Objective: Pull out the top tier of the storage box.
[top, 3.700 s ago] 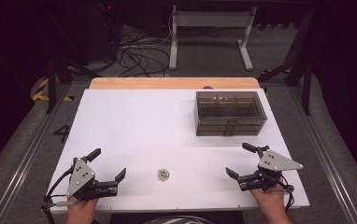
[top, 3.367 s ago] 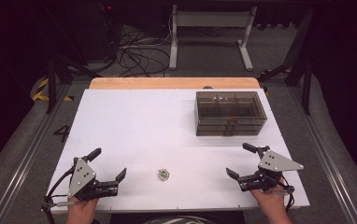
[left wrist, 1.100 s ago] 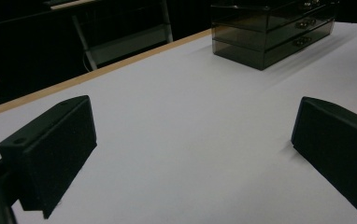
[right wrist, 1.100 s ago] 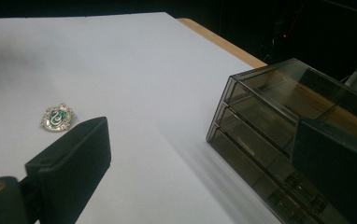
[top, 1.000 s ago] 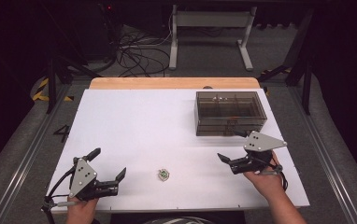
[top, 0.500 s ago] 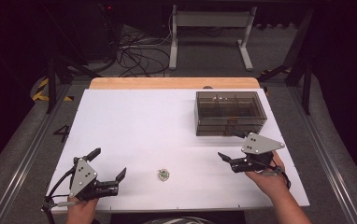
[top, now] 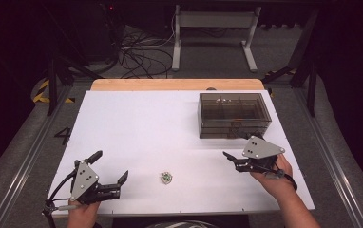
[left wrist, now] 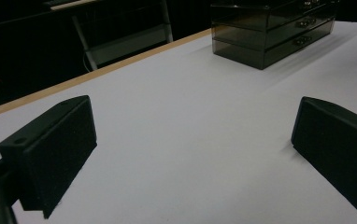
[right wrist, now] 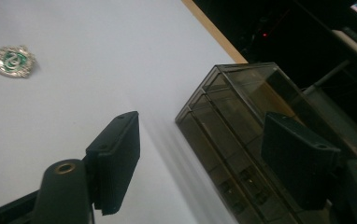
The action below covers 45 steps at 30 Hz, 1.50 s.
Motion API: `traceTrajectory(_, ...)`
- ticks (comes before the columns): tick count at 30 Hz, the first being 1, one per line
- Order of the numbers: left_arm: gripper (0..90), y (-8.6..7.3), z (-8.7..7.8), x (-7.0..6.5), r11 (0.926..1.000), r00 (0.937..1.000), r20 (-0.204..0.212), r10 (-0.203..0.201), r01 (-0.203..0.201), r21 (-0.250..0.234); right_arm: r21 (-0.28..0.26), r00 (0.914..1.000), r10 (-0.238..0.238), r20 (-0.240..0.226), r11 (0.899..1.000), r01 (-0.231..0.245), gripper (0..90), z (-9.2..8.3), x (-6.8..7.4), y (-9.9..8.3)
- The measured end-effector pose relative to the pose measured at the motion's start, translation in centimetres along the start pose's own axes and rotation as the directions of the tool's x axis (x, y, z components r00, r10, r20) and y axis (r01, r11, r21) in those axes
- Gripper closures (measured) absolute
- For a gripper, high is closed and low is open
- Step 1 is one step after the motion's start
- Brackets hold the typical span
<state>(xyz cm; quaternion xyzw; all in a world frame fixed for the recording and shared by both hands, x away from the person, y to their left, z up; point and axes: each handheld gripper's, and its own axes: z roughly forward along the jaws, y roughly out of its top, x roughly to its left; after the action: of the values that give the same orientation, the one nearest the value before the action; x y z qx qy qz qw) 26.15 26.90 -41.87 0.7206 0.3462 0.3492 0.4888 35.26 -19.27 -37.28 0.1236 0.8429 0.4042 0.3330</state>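
High view: at lower left the left tongs [top: 107, 172] rest agape and empty on the white table [top: 137, 123]. The badge [top: 166, 177] lies untouched at bottom centre. Right of centre, the right tongs [top: 233, 161], jaws just narrowing on nothing, near the closed smoky drawer box [top: 234, 115]; everything remains undone.

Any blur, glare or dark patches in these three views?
High view: sharp, white table evenly lit, surroundings dark. Left gripper view: dim, its near tongs soft, drawer box fairly clear. Right gripper view: tilted, drawer box slightly smeared, badge a bit soft.
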Motion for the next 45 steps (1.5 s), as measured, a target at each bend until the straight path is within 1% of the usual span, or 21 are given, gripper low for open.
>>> traceTrajectory(1,0.9,0.0,0.0,0.0,1.0,1.0,0.0,0.001,-0.001,0.0,0.001,0.9999,-0.012,0.011,1.0,0.012,30.9,0.0,0.1,0.0)
traceTrajectory(2,0.9,0.0,0.1,0.1,1.0,1.0,0.0,0.003,-0.003,0.003,0.012,0.9989,-0.038,0.029,0.999,0.037,32.5,0.1,0.1,0.1)
traceTrajectory(3,0.9,0.0,0.1,0.1,1.0,1.0,0.0,0.002,-0.002,0.005,0.012,0.9989,-0.038,0.029,0.999,0.037,32.5,0.1,0.1,0.1)
traceTrajectory(7,0.9,0.0,0.0,0.0,1.0,1.0,-0.001,-0.001,0.001,-0.001,0.04,0.9947,-0.084,0.059,0.996,0.082,34.8,0.3,0.3,0.3)
traceTrajectory(9,0.9,0.0,0.0,0.0,1.0,1.0,-0.002,-0.001,0.001,-0.001,0.053,0.9909,-0.114,0.072,0.993,0.11,35.5,0.5,0.3,0.4)
traceTrajectory(12,0.9,0.0,0.0,0.1,1.0,1.0,-0.001,-0.001,0.001,0.0,0.062,0.9891,-0.125,0.078,0.991,0.12,35.7,0.5,0.3,0.5)
traceTrajectory(14,0.9,0.0,0.0,0.1,1.0,1.0,-0.001,-0.001,0.001,0.0,0.076,0.9857,-0.146,0.084,0.987,0.14,36.4,0.6,0.2,0.5)
traceTrajectory(15,0.9,0.0,0.0,0.1,1.0,1.0,-0.001,-0.001,0.001,0.0,0.076,0.9857,-0.146,0.084,0.987,0.14,36.4,0.6,0.2,0.5)
traceTrajectory(16,0.9,0.0,0.0,0.1,1.0,1.0,-0.002,-0.001,0.001,0.0,0.086,0.9831,-0.162,0.086,0.984,0.154,37.0,0.7,0.1,0.5)
traceTrajectory(21,0.9,0.0,0.0,0.1,1.0,1.0,-0.002,-0.001,0.001,0.0,0.099,0.9794,-0.174,0.102,0.981,0.164,39.0,0.8,0.2,0.5)
traceTrajectory(26,0.9,0.0,0.0,0.0,1.0,1.0,-0.004,0.002,-0.002,0.0,0.112,0.9722,-0.202,0.119,0.976,0.189,40.6,1.0,0.2,0.4)
traceTrajectory(28,0.9,0.0,0.0,0.0,1.0,1.0,-0.004,0.002,-0.002,0.0,0.117,0.9661,-0.221,0.134,0.972,0.206,40.7,1.2,0.3,0.3)
traceTrajectory(31,0.9,0.0,0.0,0.0,1.0,1.0,-0.004,0.001,-0.001,0.0,0.124,0.9635,-0.229,0.138,0.969,0.213,41.5,1.3,0.3,0.3)
traceTrajectory(36,0.9,0.0,0.0,0.0,1.0,1.0,-0.004,0.002,-0.002,-0.001,0.144,0.9539,-0.262,0.147,0.96,0.241,45.3,1.6,0.3,0.3)
traceTrajectory(39,0.9,0.0,0.0,0.0,1.0,1.0,-0.005,0.004,-0.004,-0.001,0.169,0.9409,-0.3,0.158,0.947,0.273,46.6,2.0,0.3,0.3)
traceTrajectory(40,0.9,0.0,0.0,0.0,1.0,1.0,-0.005,0.004,-0.004,-0.001,0.175,0.9385,-0.305,0.163,0.945,0.276,47.0,2.0,0.4,0.3)
traceTrajectory(41,0.9,0.0,0.0,0.0,1.0,1.0,-0.005,0.004,-0.004,-0.002,0.178,0.9331,-0.318,0.167,0.941,0.289,47.5,2.1,0.4,0.3)
traceTrajectory(42,0.9,0.0,0.0,0.0,1.0,1.0,-0.004,0.002,-0.002,-0.002,0.18,0.9295,-0.32,0.184,0.941,0.288,47.9,2.2,0.4,0.3)
traceTrajectory(43,0.9,0.0,0.0,0.1,1.0,1.0,-0.004,0.001,-0.001,-0.001,0.186,0.9257,-0.327,0.19,0.938,0.293,48.2,2.3,0.5,0.2)
traceTrajectory(44,0.9,0.0,0.0,0.1,1.0,1.0,-0.005,0.002,-0.002,-0.001,0.2,0.9202,-0.342,0.191,0.931,0.304,49.6,2.4,0.5,0.1)
traceTrajectory(45,0.9,0.0,0.0,0.1,1.0,1.0,-0.005,0.003,-0.003,-0.002,0.2,0.9202,-0.342,0.191,0.931,0.304,49.6,2.4,0.5,0.1)
